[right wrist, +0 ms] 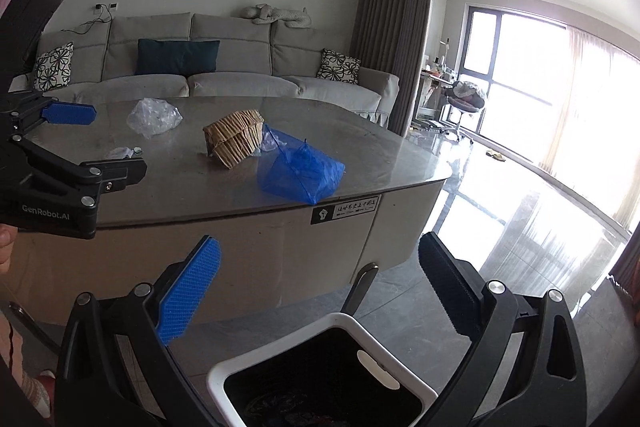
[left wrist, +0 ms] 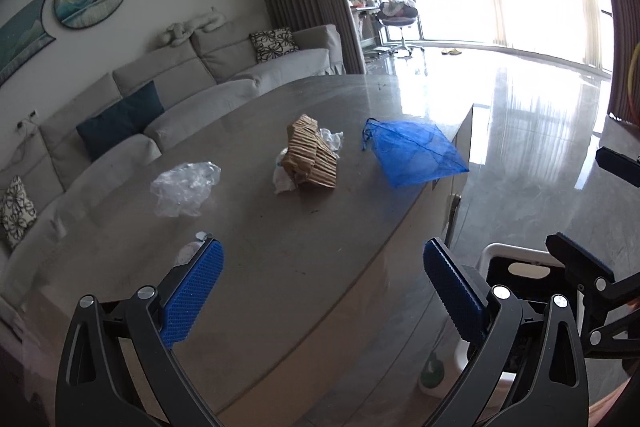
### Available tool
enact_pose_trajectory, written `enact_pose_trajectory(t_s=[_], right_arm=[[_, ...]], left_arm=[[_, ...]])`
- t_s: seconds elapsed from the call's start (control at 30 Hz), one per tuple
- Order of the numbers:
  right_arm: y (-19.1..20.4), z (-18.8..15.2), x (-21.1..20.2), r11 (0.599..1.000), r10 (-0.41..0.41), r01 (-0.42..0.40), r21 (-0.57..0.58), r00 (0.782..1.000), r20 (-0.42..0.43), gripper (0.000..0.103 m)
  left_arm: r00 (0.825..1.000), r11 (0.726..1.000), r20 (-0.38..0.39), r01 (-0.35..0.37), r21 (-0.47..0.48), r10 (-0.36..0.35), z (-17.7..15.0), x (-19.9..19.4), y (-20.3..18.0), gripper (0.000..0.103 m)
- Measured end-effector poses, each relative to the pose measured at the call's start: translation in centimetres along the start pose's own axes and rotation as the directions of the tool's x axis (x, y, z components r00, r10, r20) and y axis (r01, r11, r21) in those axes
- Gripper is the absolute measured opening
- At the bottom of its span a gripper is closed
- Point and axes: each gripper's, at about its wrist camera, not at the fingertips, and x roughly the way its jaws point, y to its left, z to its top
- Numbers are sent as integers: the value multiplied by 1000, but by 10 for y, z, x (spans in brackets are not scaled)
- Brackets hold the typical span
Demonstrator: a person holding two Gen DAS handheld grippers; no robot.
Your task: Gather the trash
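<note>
Three big bits of trash still sit on the bench (right wrist: pixel 400 163): clear plastic (right wrist: pixel 154 117) far left, brown paper (right wrist: pixel 234 139) in the middle, blue net (right wrist: pixel 300 173) near right. Both hand-held grippers, left (left wrist: pixel 322 291) and right (right wrist: pixel 320 287), are wide apart and hold nothing. The bin (right wrist: pixel 320 367) waits below.

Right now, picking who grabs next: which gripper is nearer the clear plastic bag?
Left. The left gripper hangs open over the table just short of the clear plastic bag; the right gripper is off the table, above the bin.
</note>
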Motion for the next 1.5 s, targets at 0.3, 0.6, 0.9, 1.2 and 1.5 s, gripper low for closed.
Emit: enact_pose_trajectory(t_s=[0.3,0.6,0.9,1.2,1.5], right_arm=[[56,73,8,993,115,-109,-51,985,130,98],[117,128,29,971,222,-196,-137,953,205,98],[138,130,66,955,264,-238,-176,954,142,98],[158,123,109,949,281,-267,-170,958,62,98],[174,118,132,946,291,-284,-159,957,21,98]], left_arm=[[996,985,-26,-87,-148,84,-5,7,97,100],[988,955,-64,-156,-254,144,-6,30,164,100],[984,951,-108,-164,-262,140,-8,64,179,100],[979,965,-183,-133,-227,91,-20,111,185,100],[971,977,-229,-108,-186,63,-24,138,181,100]])
